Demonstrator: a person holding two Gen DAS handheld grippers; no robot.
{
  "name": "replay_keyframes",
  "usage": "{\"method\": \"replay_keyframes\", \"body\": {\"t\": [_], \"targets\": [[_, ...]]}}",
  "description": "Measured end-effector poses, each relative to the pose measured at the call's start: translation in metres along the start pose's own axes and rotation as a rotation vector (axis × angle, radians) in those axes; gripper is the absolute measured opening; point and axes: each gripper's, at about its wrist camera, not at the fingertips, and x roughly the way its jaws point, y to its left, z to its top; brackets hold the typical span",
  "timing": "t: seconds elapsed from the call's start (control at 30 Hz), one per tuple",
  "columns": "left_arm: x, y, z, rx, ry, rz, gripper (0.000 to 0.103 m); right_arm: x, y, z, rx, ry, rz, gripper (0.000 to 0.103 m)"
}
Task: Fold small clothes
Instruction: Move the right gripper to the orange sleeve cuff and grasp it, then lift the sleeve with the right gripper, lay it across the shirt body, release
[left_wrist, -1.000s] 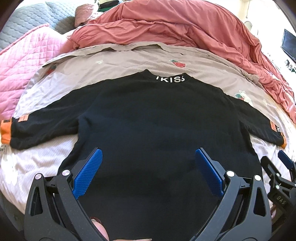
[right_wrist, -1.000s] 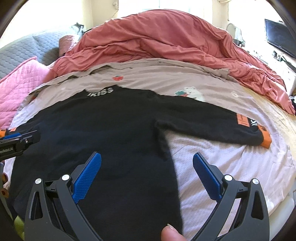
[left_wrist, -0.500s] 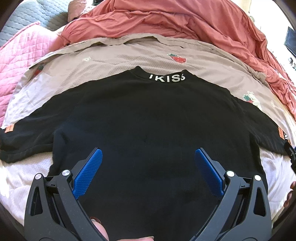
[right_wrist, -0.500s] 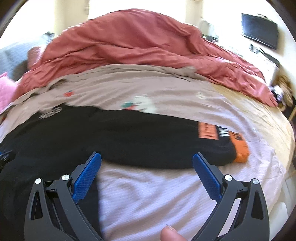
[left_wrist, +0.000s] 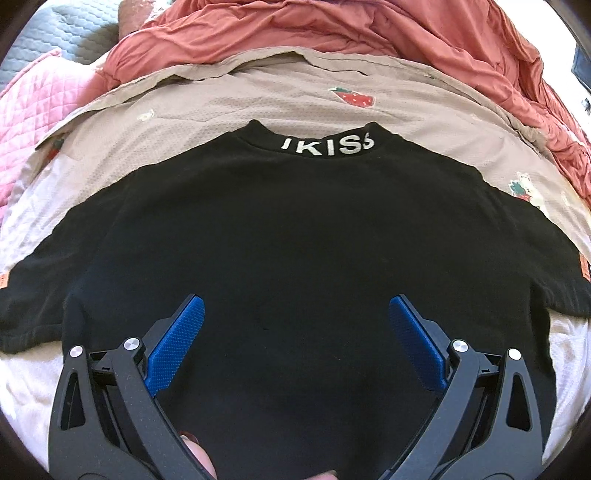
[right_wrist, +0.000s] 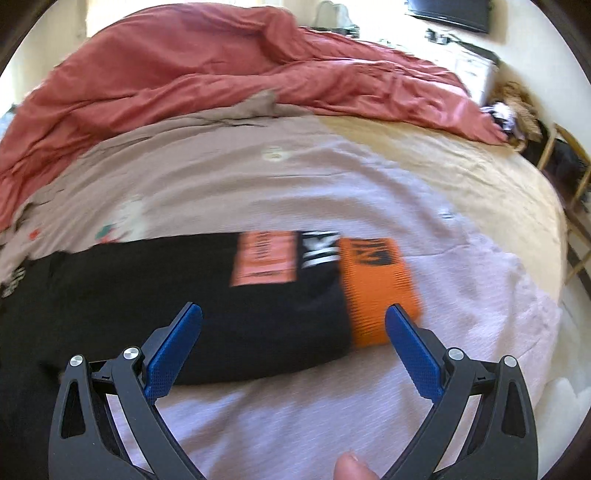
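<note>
Now the right gripper (right_wrist: 293, 350) is the one nearer the sleeve (right_wrist: 207, 291) end.
Black top (left_wrist: 295, 236) lies flat on the bed (right_wrist: 461, 192), collar far, sleeve running sideways across the view, orange cuff (right_wrist: 376, 288) just ahead of the right pad. Both grippers, left (left_wrist: 295, 343) over the body, are spread wide, holding nothing, tilted down at the cloth.

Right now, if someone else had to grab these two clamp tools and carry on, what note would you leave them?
Left gripper: open, empty, over the middle of the black sweater.
Right gripper: open, empty, aimed at the sweater's right sleeve, near its orange cuff.
Sweater lies spread flat on the bed sheet, collar away from you, both sleeves out to the sides.
Done: laid out flat. No fold made yet.
Left: probably fold the right sleeve inward first, then the other sleeve, then the body.
</note>
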Motion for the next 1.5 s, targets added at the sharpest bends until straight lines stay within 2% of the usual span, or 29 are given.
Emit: {"method": "replay_keyframes", "body": {"t": [0.1, 0.2, 0.43, 0.5, 0.6, 0.67, 0.73, 0.77, 1.0, 1.13, 1.17, 1.23, 1.4, 1.47, 1.5], "targets": [[-0.002, 0.010, -0.005, -0.013, -0.056, -0.026, 0.094, 0.009, -0.023, 0.005, 0.042, 0.012, -0.042, 0.099], [0.001, 0.021, -0.010, -0.029, -0.071, -0.032, 0.094, 0.020, -0.038, 0.007, 0.079, 0.042, -0.037, 0.099], [0.008, 0.035, -0.015, -0.076, -0.063, -0.098, 0.094, 0.034, -0.022, 0.012, 0.021, 0.044, -0.019, 0.097], [0.008, 0.035, -0.017, -0.072, -0.066, -0.099, 0.094, 0.041, -0.019, 0.014, 0.020, 0.073, -0.012, 0.077], [0.008, 0.035, -0.018, -0.064, -0.070, -0.098, 0.094, 0.041, -0.021, 0.015, 0.028, 0.074, 0.002, 0.063], [0.008, 0.036, -0.018, -0.065, -0.070, -0.100, 0.094, 0.032, -0.023, 0.017, 0.021, 0.051, 0.028, 0.035], [0.006, 0.036, -0.019, -0.067, -0.074, -0.107, 0.094, 0.020, -0.023, 0.020, 0.008, 0.025, 0.089, 0.018], [0.006, 0.037, -0.019, -0.069, -0.076, -0.112, 0.094, 0.013, -0.021, 0.021, -0.003, 0.008, 0.123, 0.015], [-0.006, 0.042, -0.017, -0.083, -0.100, -0.133, 0.094, -0.039, 0.018, 0.037, -0.047, -0.098, 0.285, 0.012], [-0.015, 0.051, -0.012, -0.108, -0.123, -0.145, 0.094, -0.078, 0.079, 0.046, -0.129, -0.171, 0.406, 0.011], [-0.016, 0.055, -0.011, -0.118, -0.128, -0.144, 0.094, -0.085, 0.092, 0.048, -0.142, -0.183, 0.444, 0.000], [-0.016, 0.061, -0.009, -0.133, -0.130, -0.143, 0.094, -0.103, 0.133, 0.049, -0.193, -0.214, 0.521, 0.000], [-0.016, 0.081, -0.007, -0.188, -0.132, -0.141, 0.094, -0.120, 0.210, 0.040, -0.324, -0.191, 0.623, 0.000], [-0.015, 0.087, -0.007, -0.195, -0.127, -0.135, 0.094, -0.120, 0.217, 0.041, -0.343, -0.188, 0.617, 0.002], [-0.015, 0.088, -0.007, -0.197, -0.123, -0.137, 0.094, -0.116, 0.215, 0.041, -0.353, -0.171, 0.612, 0.007]]}}
